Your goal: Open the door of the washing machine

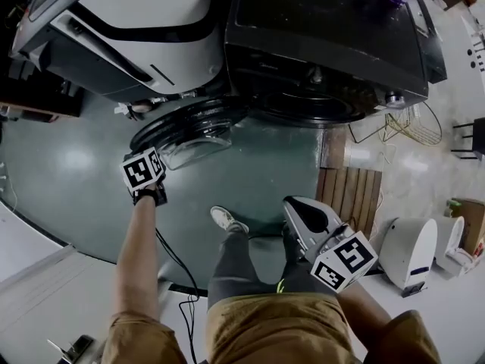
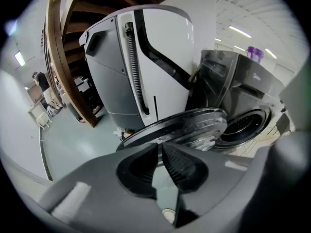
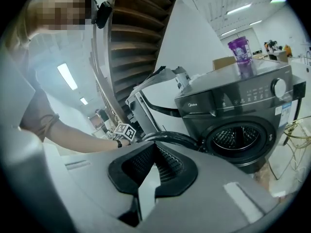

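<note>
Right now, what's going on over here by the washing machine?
A person stands facing a dark front-loading washing machine with a gripper in each hand. Its round door is already swung wide open, and the drum is exposed. The left gripper is close to the door's rim, with its jaws shut on nothing. The right gripper is farther back, also shut and empty.

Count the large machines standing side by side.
2: a dark washing machine on the right, its door open, and a white machine left of it. None seems hidden.

Washing machine (image 1: 333,44), door (image 1: 189,121) swung open, left gripper (image 1: 148,165) near it
</note>
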The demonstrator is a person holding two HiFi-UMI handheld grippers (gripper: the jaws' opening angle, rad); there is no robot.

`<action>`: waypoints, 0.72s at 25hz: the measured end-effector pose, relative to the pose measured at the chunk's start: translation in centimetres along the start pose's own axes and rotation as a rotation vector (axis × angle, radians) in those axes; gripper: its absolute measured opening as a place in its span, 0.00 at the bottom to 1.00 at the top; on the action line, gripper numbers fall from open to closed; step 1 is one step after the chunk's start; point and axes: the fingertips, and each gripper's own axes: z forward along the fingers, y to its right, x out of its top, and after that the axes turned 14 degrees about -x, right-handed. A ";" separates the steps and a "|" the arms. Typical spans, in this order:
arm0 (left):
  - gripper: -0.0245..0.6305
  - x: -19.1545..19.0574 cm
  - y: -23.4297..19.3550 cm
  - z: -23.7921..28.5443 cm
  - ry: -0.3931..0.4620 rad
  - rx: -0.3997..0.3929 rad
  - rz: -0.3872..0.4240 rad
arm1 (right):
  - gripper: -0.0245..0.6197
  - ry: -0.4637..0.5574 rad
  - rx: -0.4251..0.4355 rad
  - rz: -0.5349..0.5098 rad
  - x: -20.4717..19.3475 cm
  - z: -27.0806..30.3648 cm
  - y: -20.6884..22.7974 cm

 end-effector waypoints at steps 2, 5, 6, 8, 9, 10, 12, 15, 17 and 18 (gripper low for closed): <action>0.14 0.1 2.2 -1.2 0.013 -0.024 0.006 | 0.05 0.022 -0.015 0.001 1.0 -1.2 0.8; 0.13 0.3 6.2 -2.6 0.025 -0.074 0.027 | 0.05 0.056 -0.044 0.002 2.6 -3.4 2.5; 0.13 0.4 7.7 -3.1 0.026 -0.090 0.036 | 0.05 0.068 -0.054 0.003 3.0 -4.1 3.1; 0.13 0.6 10.7 -4.0 0.035 -0.131 0.057 | 0.05 0.092 -0.074 0.008 3.9 -5.7 4.5; 0.13 0.8 12.3 -4.4 0.045 -0.156 0.066 | 0.05 0.102 -0.087 0.012 4.2 -6.5 5.3; 0.13 1.0 13.7 -4.9 0.056 -0.180 0.073 | 0.05 0.112 -0.101 0.018 4.5 -7.3 6.1; 0.13 1.3 16.5 -6.0 0.083 -0.216 0.091 | 0.05 0.133 -0.136 0.031 4.9 -8.8 8.0; 0.13 2.4 20.8 -8.5 0.145 -0.274 0.139 | 0.05 0.168 -0.188 0.043 5.7 -11.4 10.4; 0.13 3.6 23.7 -10.6 0.205 -0.316 0.177 | 0.05 0.192 -0.216 0.045 6.3 -13.0 11.7; 0.13 4.2 25.0 -11.7 0.236 -0.333 0.194 | 0.05 0.203 -0.227 0.047 6.5 -13.8 12.4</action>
